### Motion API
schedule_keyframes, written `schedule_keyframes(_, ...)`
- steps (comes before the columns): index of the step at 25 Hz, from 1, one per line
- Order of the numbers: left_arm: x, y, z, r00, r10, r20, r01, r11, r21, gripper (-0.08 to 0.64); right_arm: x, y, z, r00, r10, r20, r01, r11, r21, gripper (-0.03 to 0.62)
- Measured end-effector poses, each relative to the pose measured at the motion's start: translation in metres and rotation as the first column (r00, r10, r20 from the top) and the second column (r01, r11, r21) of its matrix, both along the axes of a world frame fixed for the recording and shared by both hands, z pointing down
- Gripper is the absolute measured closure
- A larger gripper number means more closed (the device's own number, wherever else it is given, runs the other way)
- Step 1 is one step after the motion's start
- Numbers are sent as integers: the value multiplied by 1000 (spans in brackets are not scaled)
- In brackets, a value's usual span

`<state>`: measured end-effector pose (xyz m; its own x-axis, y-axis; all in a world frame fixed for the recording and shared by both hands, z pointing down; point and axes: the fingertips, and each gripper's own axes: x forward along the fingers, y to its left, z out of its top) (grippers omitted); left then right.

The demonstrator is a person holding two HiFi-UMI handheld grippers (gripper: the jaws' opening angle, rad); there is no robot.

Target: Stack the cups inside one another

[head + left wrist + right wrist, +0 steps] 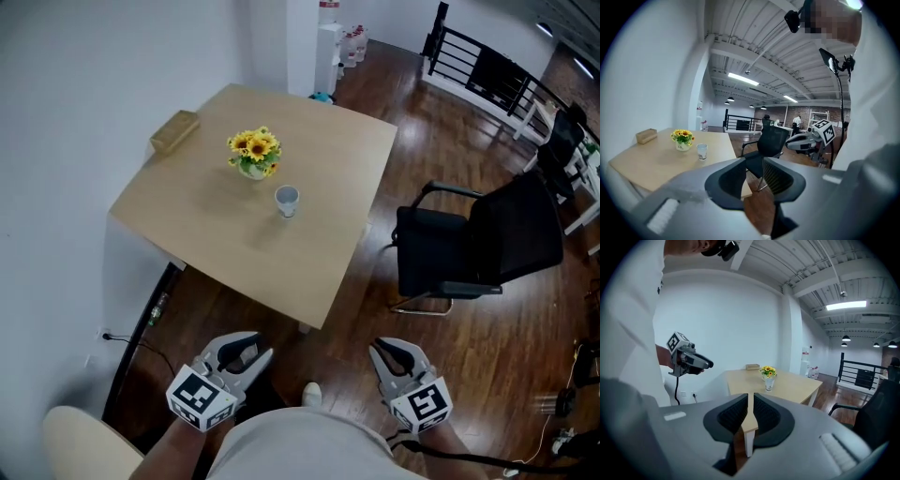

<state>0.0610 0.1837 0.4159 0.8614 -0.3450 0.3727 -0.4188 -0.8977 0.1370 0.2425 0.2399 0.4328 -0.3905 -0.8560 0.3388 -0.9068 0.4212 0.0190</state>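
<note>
Right claw [379,347] apart from table [323,281] edge

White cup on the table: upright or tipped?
Upright. The small white cup stands on its base on the light wooden table, rim up, apart from the sunflower pot.

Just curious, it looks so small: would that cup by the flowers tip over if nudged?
Probably light: the cup looks small and thin, perhaps paper. It stands upright on the smooth table, so a low push may slide it, a high one tip it.
</note>
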Motion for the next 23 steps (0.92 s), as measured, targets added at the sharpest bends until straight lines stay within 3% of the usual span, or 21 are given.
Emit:
schedule_keyframes(3, 1, 20, -6, 999, -6, 38, 5, 1000, 27, 439, 4, 20, -2, 1000, -11, -23, 11, 1000, 1, 555)
schedule_keyframes(9, 16, 28, -16, 999, -14, 42, 12, 998, 69, 438, 19, 39, 2, 998, -18, -56, 18, 1000, -7, 558)
schedule_keyframes(23, 44, 46, -21, 997, 12, 76, -20, 995, 99, 437, 45, 61, 3, 998, 2, -65, -1, 1000, 24, 561)
